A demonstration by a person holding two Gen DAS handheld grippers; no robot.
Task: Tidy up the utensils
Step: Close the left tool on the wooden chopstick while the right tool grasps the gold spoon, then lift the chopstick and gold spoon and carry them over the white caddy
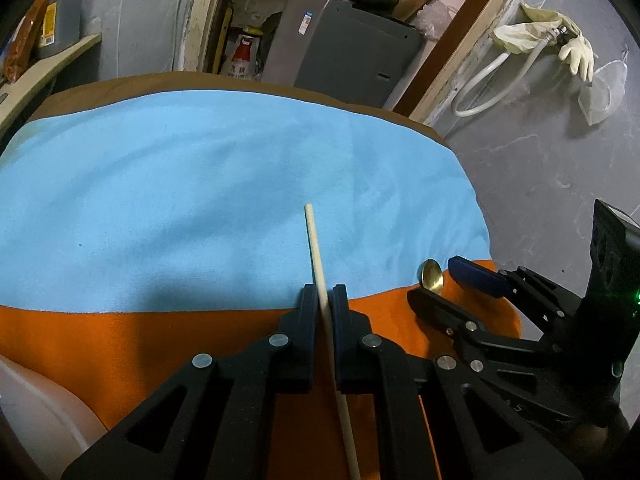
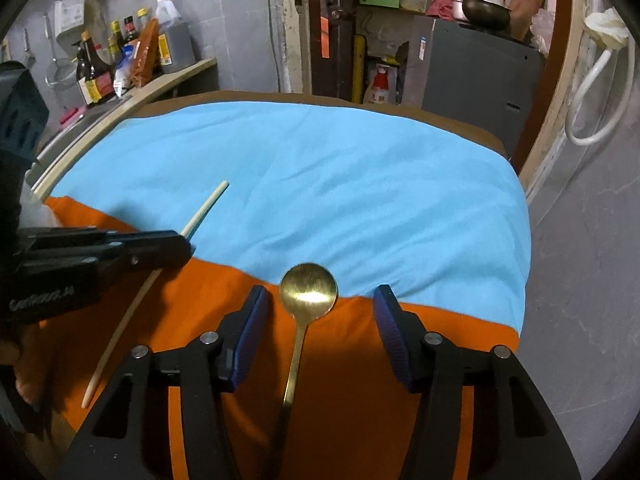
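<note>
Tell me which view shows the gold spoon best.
The right wrist view: the gold spoon lies bowl and handle in full between the open right gripper fingers, on the orange cloth. The left wrist view shows only its bowl, with the handle hidden behind the right gripper.

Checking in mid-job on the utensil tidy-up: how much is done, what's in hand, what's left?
Done: nothing looks sorted yet; no holder is in view. In hand: the left gripper is shut on the chopstick, which crosses from the orange cloth onto the blue cloth. The right gripper straddles the gold spoon, fingers clear of it. Left: gripping the spoon and placing both.
</note>
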